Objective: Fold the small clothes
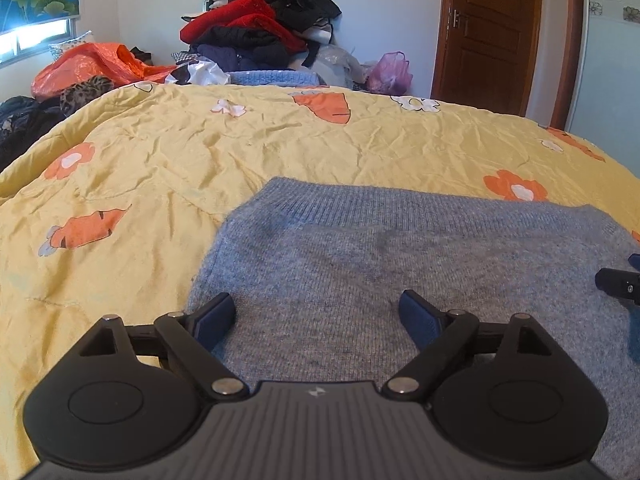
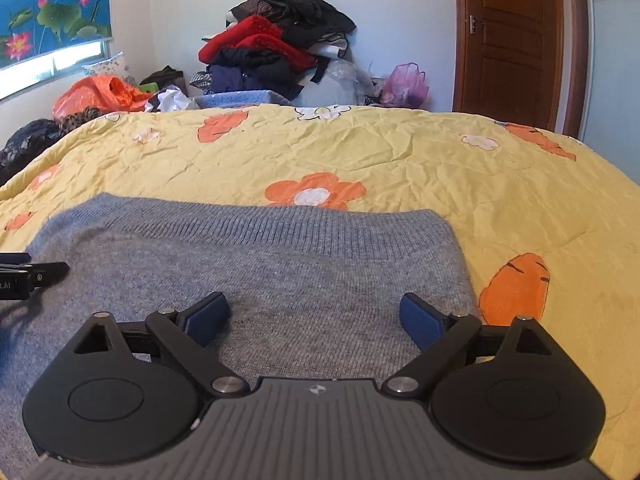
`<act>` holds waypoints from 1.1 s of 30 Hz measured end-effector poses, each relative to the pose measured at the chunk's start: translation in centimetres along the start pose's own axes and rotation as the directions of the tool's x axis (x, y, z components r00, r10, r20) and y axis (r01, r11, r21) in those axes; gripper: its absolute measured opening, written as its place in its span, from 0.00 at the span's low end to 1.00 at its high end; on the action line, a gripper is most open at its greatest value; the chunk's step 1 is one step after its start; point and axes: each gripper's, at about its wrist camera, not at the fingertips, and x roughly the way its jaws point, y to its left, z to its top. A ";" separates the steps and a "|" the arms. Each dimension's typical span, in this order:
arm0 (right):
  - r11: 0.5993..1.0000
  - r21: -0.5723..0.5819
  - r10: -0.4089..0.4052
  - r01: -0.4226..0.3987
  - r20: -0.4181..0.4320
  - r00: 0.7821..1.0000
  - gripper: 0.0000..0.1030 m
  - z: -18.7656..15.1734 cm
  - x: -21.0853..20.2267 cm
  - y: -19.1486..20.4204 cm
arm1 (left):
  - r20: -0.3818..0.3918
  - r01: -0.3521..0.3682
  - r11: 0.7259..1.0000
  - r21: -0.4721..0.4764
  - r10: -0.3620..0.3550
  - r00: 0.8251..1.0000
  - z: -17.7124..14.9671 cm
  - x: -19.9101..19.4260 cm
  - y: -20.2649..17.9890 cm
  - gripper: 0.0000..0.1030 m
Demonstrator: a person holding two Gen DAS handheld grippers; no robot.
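A grey-blue knit sweater [image 1: 400, 256] lies flat on the yellow flowered bedspread [image 1: 160, 152], its ribbed hem at the far side. My left gripper [image 1: 318, 312] is open and empty, low over the sweater's left part. My right gripper [image 2: 314, 314] is open and empty, low over the sweater [image 2: 280, 272] near its right edge. The right gripper's tip shows at the right edge of the left wrist view [image 1: 618, 282]. The left gripper's tip shows at the left edge of the right wrist view [image 2: 36, 276].
A tall pile of red, black and dark clothes [image 1: 264, 28] stands beyond the bed against the wall. An orange plastic bag [image 1: 88, 66] and dark clothes lie at the far left. A pink bag [image 1: 390, 74] sits near a brown door [image 1: 492, 36].
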 end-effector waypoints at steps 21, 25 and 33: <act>0.958 0.256 0.170 -0.132 -0.135 0.976 0.78 -6.0 -11.1 -7.5 | -0.032 0.188 0.933 -0.307 -0.208 0.978 -5.6 -9.7 10.2 0.36; 0.948 0.264 0.227 -0.178 -0.171 0.959 0.18 -5.6 -10.7 -7.3 | -0.078 0.203 0.934 -0.294 -0.235 0.969 -5.5 -9.0 9.9 0.05; 0.957 0.245 0.197 -0.152 -0.171 0.965 0.21 -6.6 -12.1 -8.3 | -0.080 0.150 0.944 -0.294 -0.180 0.980 -6.6 -9.7 12.0 0.06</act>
